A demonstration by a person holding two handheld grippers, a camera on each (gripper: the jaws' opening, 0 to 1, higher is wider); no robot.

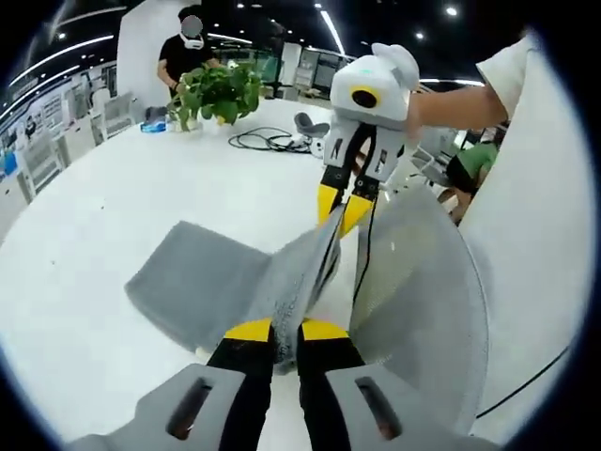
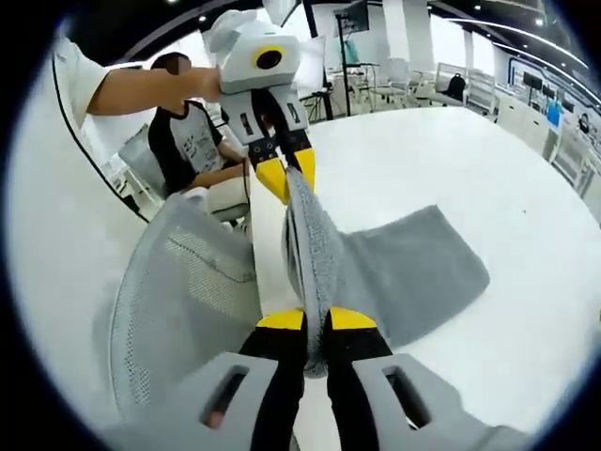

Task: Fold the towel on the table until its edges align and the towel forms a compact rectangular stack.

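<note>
Left gripper (image 1: 285,331): yellow-tipped jaws pressed together on one end of the grey towel (image 1: 202,282), seen at the bottom of the left gripper view. Right gripper (image 2: 315,319): jaws likewise clamped on the opposite end of the towel's raised edge. Each gripper appears in the other's view, its jaws nipped on the cloth.

The towel's gripped edge is lifted and stretched taut between the two grippers as a narrow ridge. The remainder hangs down and lies spread flat on the white table (image 1: 113,197), to the left of the ridge in the left gripper view (to the right in the right gripper view).

A grey mesh chair back (image 1: 423,291) stands just beside the table edge, close under the grippers. A potted green plant (image 1: 218,92) sits at the far side of the table, with a coiled black cable (image 1: 268,141) near it. A person in a black shirt (image 1: 183,56) stands behind the plant.

No brand, label or legible writing found on the towel, grippers or table; print on a seated person's shirt (image 2: 195,141) is too small to read.
</note>
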